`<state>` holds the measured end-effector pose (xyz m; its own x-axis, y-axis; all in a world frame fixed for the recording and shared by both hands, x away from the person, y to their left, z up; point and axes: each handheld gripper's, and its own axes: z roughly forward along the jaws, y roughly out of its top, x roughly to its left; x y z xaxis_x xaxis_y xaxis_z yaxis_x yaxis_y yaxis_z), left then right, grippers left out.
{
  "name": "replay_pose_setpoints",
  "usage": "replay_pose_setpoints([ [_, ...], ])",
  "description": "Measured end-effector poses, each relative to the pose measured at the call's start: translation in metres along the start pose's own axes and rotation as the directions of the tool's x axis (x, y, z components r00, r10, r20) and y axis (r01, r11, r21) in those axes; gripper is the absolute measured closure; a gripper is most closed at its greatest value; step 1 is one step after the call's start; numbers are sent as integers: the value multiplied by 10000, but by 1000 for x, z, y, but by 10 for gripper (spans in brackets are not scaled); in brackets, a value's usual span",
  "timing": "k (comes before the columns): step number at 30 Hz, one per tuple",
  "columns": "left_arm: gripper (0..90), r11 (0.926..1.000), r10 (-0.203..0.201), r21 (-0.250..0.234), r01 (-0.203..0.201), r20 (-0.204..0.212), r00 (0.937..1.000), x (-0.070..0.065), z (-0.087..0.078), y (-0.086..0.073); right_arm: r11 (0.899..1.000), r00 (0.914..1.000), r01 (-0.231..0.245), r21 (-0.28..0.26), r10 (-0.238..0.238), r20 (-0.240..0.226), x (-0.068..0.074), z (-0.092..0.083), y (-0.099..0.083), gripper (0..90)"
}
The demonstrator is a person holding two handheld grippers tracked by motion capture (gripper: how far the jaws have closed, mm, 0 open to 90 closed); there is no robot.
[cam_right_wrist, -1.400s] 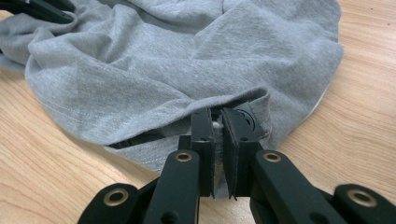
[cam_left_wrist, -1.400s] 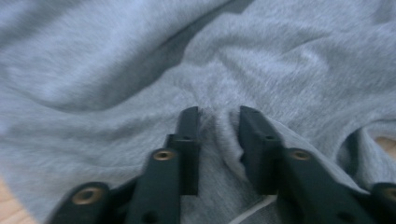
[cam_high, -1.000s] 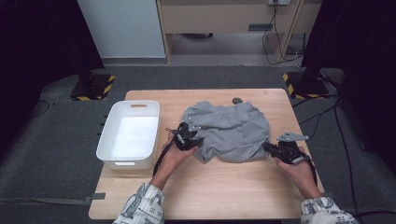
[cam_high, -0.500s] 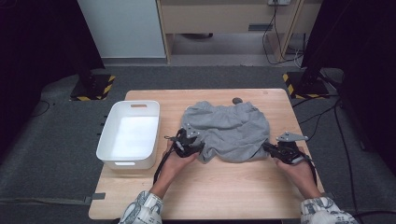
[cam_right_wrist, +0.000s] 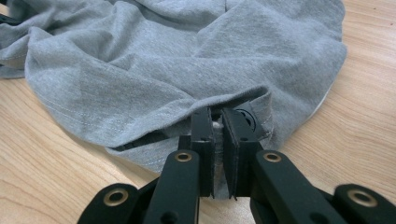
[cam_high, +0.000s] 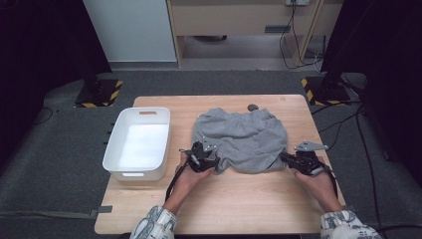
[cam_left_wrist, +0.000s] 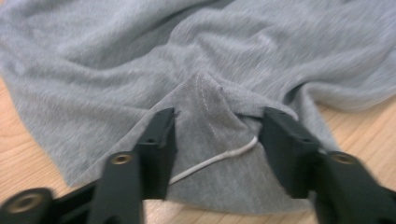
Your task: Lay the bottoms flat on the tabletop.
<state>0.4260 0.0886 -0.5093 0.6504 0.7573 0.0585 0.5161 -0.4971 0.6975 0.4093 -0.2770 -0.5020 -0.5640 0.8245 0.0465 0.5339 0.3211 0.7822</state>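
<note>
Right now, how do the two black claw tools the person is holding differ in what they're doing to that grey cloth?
The right gripper has its jaws pinched shut on the hem of the grey cloth; the left gripper stands open, jaws just opened wider, with a fold and a white cord loose between them. The right gripper is at the cloth's right near corner, the left at its left. Both sit low over the wooden table.

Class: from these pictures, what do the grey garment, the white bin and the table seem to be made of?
Grey garment: soft knit, likely cotton jersey; fine ribs, stitched hems, limp folds. White bin: probably plastic; smooth, slightly glossy, moulded handle slot. Table: wood or wood-look laminate; pale grain lines, matte.
</note>
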Motion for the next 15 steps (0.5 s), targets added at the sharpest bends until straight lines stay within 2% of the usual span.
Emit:
replay_pose_setpoints([
  [2, 522, 9998, -25, 188, 24, 81, 10000, 1, 0, -1, 10000, 10000, 10, -15, -10, 1, 0, 0, 0, 839],
  [6, 702, 9997, 200, 153, -201, 123, 9997, 1, -10, -3, 10000, 10000, -70, -17, 70, 4, -1, -1, 0, 839],
  [10, 774, 9997, -77, 226, 69, 333, 9994, 7, -15, -8, 10000, 10000, -7, -9, 7, -15, -1, -1, 0, 840],
  [13, 804, 9996, 100, 275, -108, 297, 9995, 8, -18, -9, 10000, 10000, 0, -16, 0, 1, 0, -1, 0, 840],
  [15, 823, 9996, 74, 284, -83, 344, 9994, 10, -19, -9, 10000, 10000, 15, -14, -15, -11, -1, -1, 0, 841],
])
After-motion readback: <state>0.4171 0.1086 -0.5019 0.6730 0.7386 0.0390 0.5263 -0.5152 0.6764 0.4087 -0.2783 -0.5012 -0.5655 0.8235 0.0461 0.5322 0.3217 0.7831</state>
